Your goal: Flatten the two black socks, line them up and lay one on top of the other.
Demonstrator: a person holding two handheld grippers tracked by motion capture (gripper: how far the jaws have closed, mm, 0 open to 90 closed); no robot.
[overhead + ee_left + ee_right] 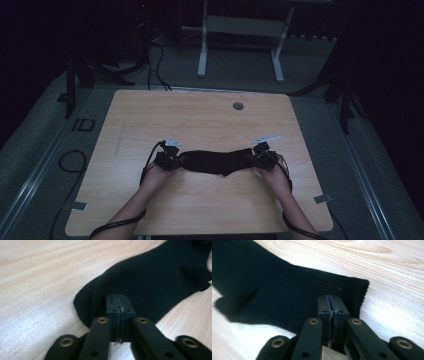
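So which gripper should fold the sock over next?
Probably the right gripper: it is closed on the ribbed cuff of the black knitted sock; the left gripper pinches the toe end.

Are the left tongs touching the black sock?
Touching. The left gripper view shows the left tongs pinched together on the black sock.

Lab or recording studio: dark room, grey carpet floor (pixel 30 150), bare wooden desk (pixel 200 120) with cable hole (pixel 238 106), cables (pixel 155 65) beyond far-left corner, white table frame (pixel 240 40) behind.
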